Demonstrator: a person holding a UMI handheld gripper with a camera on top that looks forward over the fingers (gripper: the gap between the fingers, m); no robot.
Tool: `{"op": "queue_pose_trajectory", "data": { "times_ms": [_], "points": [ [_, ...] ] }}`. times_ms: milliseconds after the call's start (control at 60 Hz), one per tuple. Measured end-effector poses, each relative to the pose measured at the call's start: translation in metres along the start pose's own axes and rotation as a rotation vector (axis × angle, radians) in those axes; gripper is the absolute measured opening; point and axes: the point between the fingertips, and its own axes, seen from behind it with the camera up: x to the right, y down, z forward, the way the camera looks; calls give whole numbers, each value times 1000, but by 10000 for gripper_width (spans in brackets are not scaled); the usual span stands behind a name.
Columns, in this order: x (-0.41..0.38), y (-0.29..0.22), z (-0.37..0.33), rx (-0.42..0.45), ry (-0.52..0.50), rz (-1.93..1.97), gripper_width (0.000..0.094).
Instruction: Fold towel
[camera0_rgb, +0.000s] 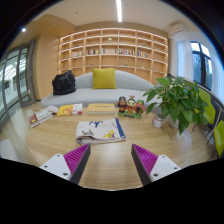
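Towel, none could be seen on the pale wooden worktop (110, 150); only a white printed open book (101, 129) lay ahead of the open, empty fingers (110, 162), so a mistaken grasp was risked

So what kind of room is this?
Probably a living room or reading lounge: a sofa, long bookshelves and a plant show it. The gripper is open over a wooden table.

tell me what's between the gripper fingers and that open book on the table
Only bare wooden table: in the gripper view nothing lies between the open gripper and the open book just ahead.
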Motion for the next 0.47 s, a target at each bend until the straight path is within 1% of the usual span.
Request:
{"op": "queue_pose_trajectory", "data": {
  "times_ms": [233, 467],
  "points": [
    [-23, 10, -65, 25, -32, -17, 854],
    [-30, 4, -102, 63, -46, -36, 851]
  ]
}}
